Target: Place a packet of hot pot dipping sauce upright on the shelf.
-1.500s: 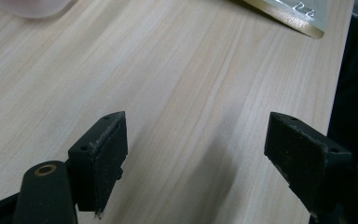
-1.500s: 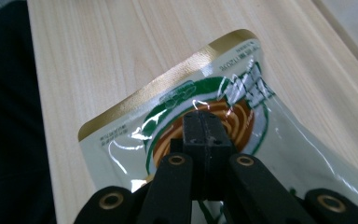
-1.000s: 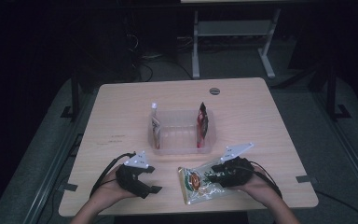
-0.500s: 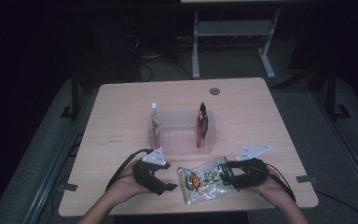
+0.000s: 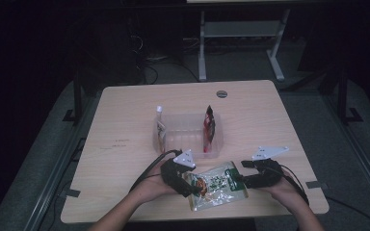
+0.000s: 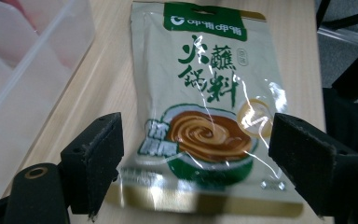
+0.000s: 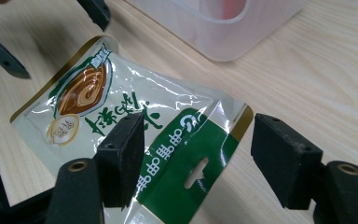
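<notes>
Since the glossy pouch (image 5: pixel 215 185) looks soft, light and slippery, take its 3 o'clock header edge; left claw (image 6: pixel 196 161) and right claw (image 7: pixel 198 161), jaws just opened, gape around it, gripping nothing.

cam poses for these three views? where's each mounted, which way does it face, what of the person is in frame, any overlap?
High view: above the person's side, facing forward and down on the pale wooden table; forearms, left gripper and right gripper show.
Left gripper view: on the left gripper, facing the beige-and-green glossy sauce pouch.
Right gripper view: on the right gripper, over the pouch's green top edge.
Shared: pouch, clear plastic bin, table.
</notes>
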Demonstrator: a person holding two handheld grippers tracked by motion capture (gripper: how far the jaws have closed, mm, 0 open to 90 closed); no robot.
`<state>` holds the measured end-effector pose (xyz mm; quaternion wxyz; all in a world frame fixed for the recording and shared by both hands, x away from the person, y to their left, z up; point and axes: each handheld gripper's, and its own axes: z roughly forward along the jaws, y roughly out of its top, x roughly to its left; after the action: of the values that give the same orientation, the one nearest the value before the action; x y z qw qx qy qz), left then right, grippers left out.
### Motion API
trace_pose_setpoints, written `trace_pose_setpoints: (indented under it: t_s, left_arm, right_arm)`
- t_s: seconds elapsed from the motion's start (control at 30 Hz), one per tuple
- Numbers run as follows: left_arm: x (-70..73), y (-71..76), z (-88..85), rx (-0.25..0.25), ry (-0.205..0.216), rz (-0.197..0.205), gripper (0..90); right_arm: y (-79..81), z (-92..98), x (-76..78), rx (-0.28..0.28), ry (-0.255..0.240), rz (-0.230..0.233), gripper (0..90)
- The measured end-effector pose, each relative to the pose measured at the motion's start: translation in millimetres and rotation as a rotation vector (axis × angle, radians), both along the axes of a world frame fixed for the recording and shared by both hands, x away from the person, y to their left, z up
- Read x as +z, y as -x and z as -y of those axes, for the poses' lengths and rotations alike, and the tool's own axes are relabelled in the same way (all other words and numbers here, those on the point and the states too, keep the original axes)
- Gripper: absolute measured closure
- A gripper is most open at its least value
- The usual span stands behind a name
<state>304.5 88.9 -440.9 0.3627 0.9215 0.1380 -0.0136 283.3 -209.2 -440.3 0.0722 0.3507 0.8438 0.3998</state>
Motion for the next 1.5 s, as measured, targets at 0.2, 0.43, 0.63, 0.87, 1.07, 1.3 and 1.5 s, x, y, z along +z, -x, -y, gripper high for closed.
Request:
trace_pose_setpoints:
  t_s: [0.2,0.43,0.63,0.87,1.07,1.3,1.5]
  left_arm:
    - [-10.5,-7.7,14.9,-0.01,-0.004,0.0,19.9]
    - [-23.7,-12.3,18.2,0.006,-0.015,-0.003,26.2]
    - [-24.7,-8.8,16.1,-0.014,-0.008,0.033,36.1]
    - [-25.9,-4.9,15.8,-0.019,0.008,0.062,45.2]
    - [-26.7,-8.2,12.8,0.005,0.033,0.043,60.0]
    - [-27.8,-10.9,10.6,-0.003,0.055,0.007,76.8]
    - [-29.2,-13.3,9.8,-0.005,0.07,-0.046,85.7]
  right_arm:
    - [-3.3,0.2,-2.6,-0.007,0.008,0.0,34.2]
    - [-5.3,1.5,-3.2,-0.008,0.012,0.006,34.2]
    - [-5.8,2.5,-3.2,-0.012,0.011,0.003,34.2]
    - [-6.8,3.4,-3.6,-0.017,0.013,0.013,34.2]
    - [-6.4,4.4,-3.2,-0.02,0.016,0.007,34.3]
    - [-7.6,5.1,-3.2,-0.021,0.017,0.006,34.4]
    - [-7.3,5.1,-3.1,-0.026,0.01,0.01,34.4]
